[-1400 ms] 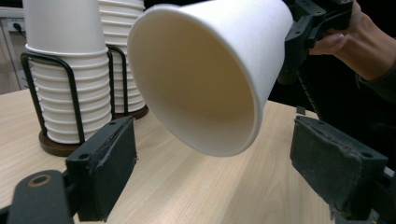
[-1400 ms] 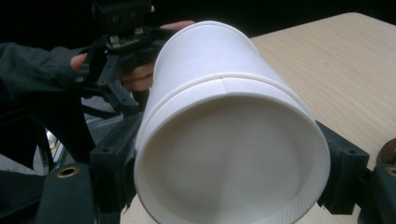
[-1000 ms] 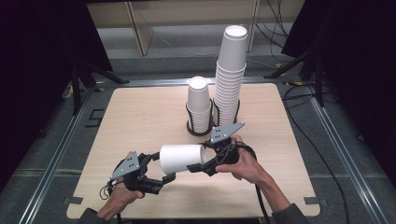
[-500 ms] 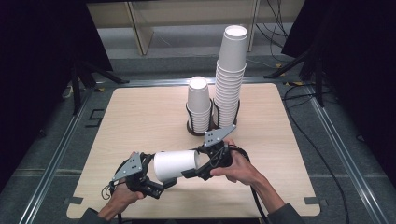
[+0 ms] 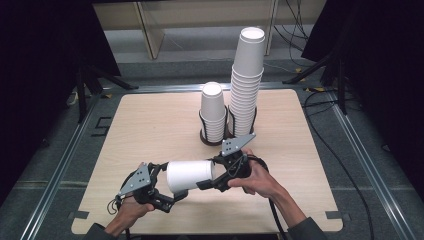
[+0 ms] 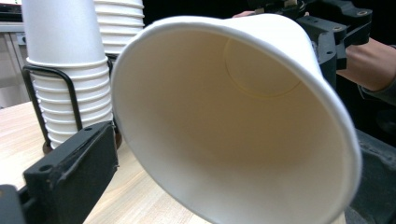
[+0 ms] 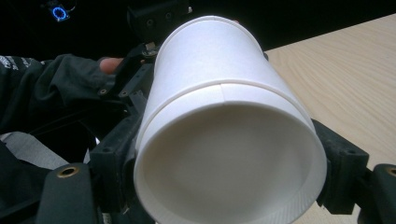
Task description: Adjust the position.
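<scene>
A white paper cup lies on its side above the table's front edge, between my two grippers. My right gripper is shut on its base end; in the right gripper view the black jaws flank the cup on both sides of that gripper. The cup's mouth faces my left gripper. That gripper stands open, its jaws have just been opening, and the cup's rim sits between them without touching the left jaw.
Behind the grippers, two stacks of white cups stand in black wire holders: a short stack and a tall stack to its right. The wooden table lies bare to the left of them. Dark floor and cables surround it.
The right gripper has carried the cup slightly left and down, so its mouth end now lies between the left gripper's jaws. The left hand has stayed in place.
</scene>
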Demonstrator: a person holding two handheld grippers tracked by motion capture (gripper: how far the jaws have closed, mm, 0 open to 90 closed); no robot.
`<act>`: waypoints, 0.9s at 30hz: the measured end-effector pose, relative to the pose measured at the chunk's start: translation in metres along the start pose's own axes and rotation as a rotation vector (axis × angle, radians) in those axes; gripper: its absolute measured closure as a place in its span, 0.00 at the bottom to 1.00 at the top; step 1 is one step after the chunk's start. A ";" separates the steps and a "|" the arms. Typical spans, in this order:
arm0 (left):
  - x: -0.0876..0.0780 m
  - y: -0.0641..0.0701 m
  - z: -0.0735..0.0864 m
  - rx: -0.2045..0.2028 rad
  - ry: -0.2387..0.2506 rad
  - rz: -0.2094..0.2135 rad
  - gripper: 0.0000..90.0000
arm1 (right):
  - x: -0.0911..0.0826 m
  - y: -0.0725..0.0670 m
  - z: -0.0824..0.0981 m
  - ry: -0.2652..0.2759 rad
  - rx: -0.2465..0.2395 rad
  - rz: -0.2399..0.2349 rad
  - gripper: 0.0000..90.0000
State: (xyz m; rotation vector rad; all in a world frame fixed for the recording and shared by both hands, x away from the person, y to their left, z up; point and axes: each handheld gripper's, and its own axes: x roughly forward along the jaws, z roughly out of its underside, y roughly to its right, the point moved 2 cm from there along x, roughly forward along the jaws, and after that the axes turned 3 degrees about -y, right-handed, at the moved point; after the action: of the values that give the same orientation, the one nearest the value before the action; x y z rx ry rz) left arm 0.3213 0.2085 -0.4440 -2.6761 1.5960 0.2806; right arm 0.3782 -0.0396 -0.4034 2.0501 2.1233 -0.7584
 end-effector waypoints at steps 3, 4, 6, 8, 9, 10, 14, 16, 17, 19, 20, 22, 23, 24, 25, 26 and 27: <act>0.001 0.002 0.000 0.018 0.001 0.000 0.00 | 0.001 0.001 0.001 0.000 0.003 -0.012 0.27; 0.001 0.002 0.000 0.029 -0.006 0.003 0.00 | 0.002 0.001 0.002 -0.006 0.002 -0.015 0.27; 0.002 0.004 0.000 0.032 -0.009 0.013 0.00 | 0.005 0.000 0.003 -0.015 0.012 -0.024 0.27; 0.002 0.005 0.001 0.042 -0.008 0.012 0.00 | 0.008 -0.001 0.004 -0.024 0.017 -0.031 0.27; 0.002 0.005 0.001 0.042 -0.004 0.013 0.00 | 0.009 -0.002 0.004 -0.030 0.020 -0.034 0.27; 0.001 0.004 0.000 0.035 -0.003 0.018 0.00 | 0.010 -0.002 0.004 -0.029 0.025 -0.035 0.27; 0.000 0.002 -0.001 0.021 -0.011 0.040 0.02 | 0.008 -0.001 0.004 -0.017 0.034 -0.042 0.27; -0.001 0.002 -0.002 0.020 -0.019 0.050 0.04 | 0.008 0.001 0.004 -0.005 0.014 -0.043 0.27; -0.001 0.001 -0.002 0.025 -0.022 0.055 0.04 | 0.007 0.001 0.005 -0.006 0.014 -0.045 0.27; -0.002 0.001 -0.003 0.028 -0.024 0.064 0.06 | 0.006 0.002 0.005 -0.007 0.020 -0.048 0.26; -0.002 0.001 -0.004 0.030 -0.024 0.069 0.07 | 0.005 0.002 0.005 -0.006 0.030 -0.053 0.26; -0.003 0.001 -0.004 0.049 -0.035 0.072 0.08 | 0.005 0.003 0.005 -0.004 0.029 -0.049 0.25; -0.002 0.002 -0.004 0.051 -0.038 0.073 0.09 | 0.004 0.003 0.005 -0.008 0.030 -0.042 0.25; -0.002 0.002 -0.004 0.064 -0.045 0.070 0.09 | 0.004 0.003 0.006 -0.014 0.030 -0.041 0.24; -0.002 0.003 -0.004 0.066 -0.048 0.070 0.10 | 0.005 0.002 0.006 -0.029 0.037 -0.038 0.23; -0.002 0.003 -0.004 0.076 -0.059 0.073 0.10 | 0.005 0.003 0.006 -0.031 0.021 -0.024 0.22; -0.002 0.003 -0.003 0.077 -0.061 0.075 0.10 | 0.005 0.002 0.006 -0.048 0.013 -0.008 0.20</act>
State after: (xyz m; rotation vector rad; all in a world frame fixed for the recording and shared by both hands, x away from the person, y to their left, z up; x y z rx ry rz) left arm 0.3185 0.2082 -0.4401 -2.5299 1.6565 0.2932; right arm 0.3783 -0.0379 -0.4109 2.0098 2.1077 -0.8160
